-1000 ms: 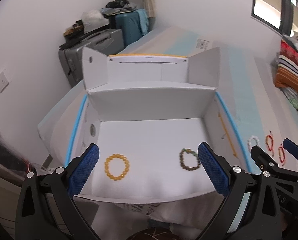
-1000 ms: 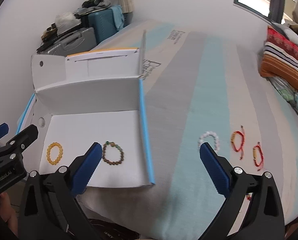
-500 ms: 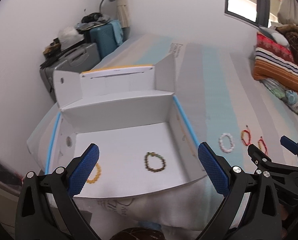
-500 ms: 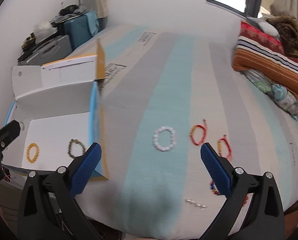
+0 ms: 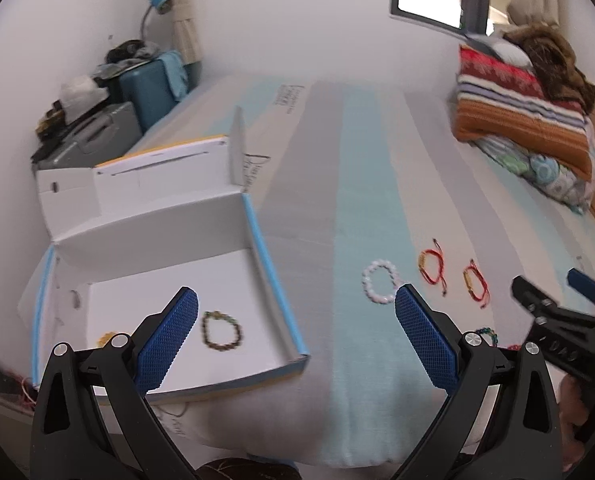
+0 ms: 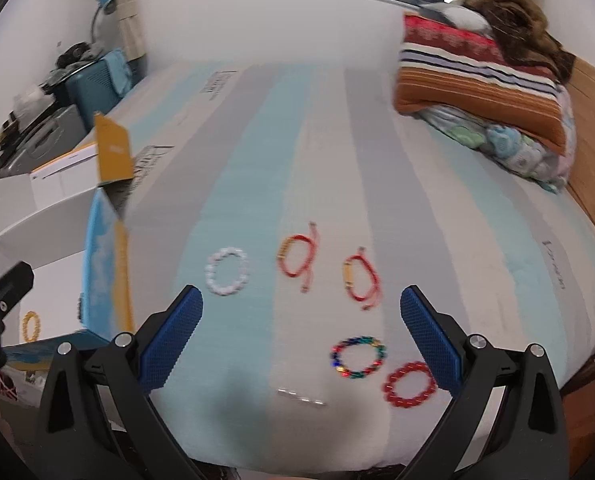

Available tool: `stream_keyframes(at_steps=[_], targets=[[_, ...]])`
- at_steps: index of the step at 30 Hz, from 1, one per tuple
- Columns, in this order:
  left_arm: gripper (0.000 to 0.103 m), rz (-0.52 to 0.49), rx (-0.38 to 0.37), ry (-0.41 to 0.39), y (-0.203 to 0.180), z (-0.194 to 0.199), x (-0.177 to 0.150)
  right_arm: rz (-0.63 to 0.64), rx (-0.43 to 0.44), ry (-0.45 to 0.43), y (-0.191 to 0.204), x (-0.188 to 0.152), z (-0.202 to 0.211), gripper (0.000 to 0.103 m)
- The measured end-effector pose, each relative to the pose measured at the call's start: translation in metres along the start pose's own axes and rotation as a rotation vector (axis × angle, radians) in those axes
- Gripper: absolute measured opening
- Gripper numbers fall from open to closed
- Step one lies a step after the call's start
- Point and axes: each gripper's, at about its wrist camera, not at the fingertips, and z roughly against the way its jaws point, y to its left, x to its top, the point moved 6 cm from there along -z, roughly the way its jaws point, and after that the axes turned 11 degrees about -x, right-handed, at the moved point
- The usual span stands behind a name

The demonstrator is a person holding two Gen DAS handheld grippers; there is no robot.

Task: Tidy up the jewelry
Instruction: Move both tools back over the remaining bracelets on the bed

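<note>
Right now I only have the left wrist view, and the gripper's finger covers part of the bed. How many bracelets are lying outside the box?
Observer: Five. Beyond the white bracelet and two red cord bracelets that you can see, the right wrist view shows a multicoloured bead bracelet and a red bead bracelet nearer the bed's front edge.
Operator: Anything else loose there?
Observer: A small silver piece lies left of the red bead bracelet, too blurred to identify.
</note>
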Motion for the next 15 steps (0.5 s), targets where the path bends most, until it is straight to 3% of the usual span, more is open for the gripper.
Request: stream_keyframes(at_steps=[15], targets=[[0.097,-0.084,-0.137,0.096,-0.083,-0.056,-0.035,-0.1,-0.108,0.063,-0.107,-0.035,-0.03,0.095]])
